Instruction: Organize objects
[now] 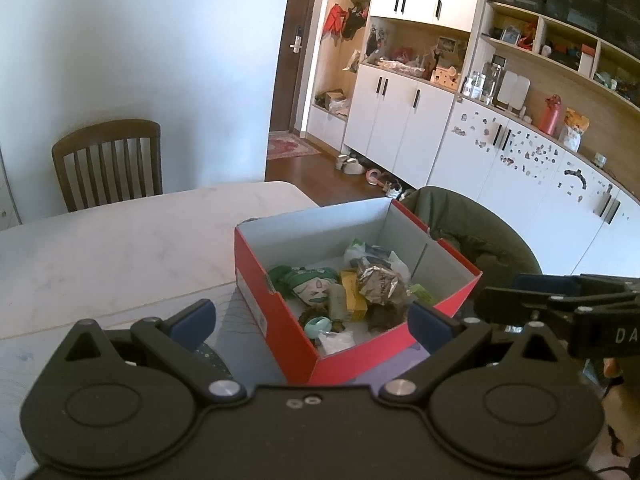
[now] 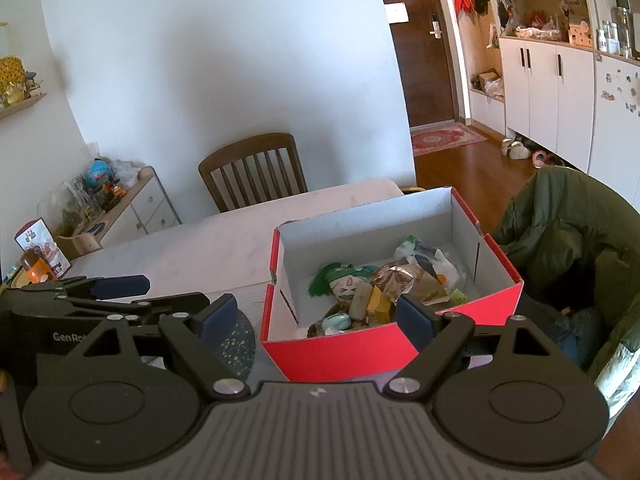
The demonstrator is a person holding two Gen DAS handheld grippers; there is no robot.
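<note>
A red cardboard box point(image 1: 288, 328) point(image 2: 344, 350) with a white inside stands on the marble table point(image 1: 120, 248) point(image 2: 200, 248). Inside lie a green-haired doll point(image 1: 310, 284) point(image 2: 344, 280), a crumpled foil wrapper point(image 1: 378, 282) point(image 2: 400, 276), a yellow packet point(image 1: 352, 296), a teal ring point(image 1: 318, 326) point(image 2: 338, 321) and a white-green bag point(image 1: 368, 254) point(image 2: 428, 254). My left gripper point(image 1: 312, 320) is open in front of the box, holding nothing. My right gripper point(image 2: 316, 318) is open too, at the box's near wall. Each gripper shows at the other view's edge.
A wooden chair point(image 1: 108, 164) point(image 2: 254, 170) stands at the table's far side. A green jacket point(image 1: 472, 232) point(image 2: 568, 232) hangs over a seat to the right of the box. A dark speckled mat point(image 2: 238, 340) lies left of the box. White cabinets point(image 1: 400, 120) line the right wall.
</note>
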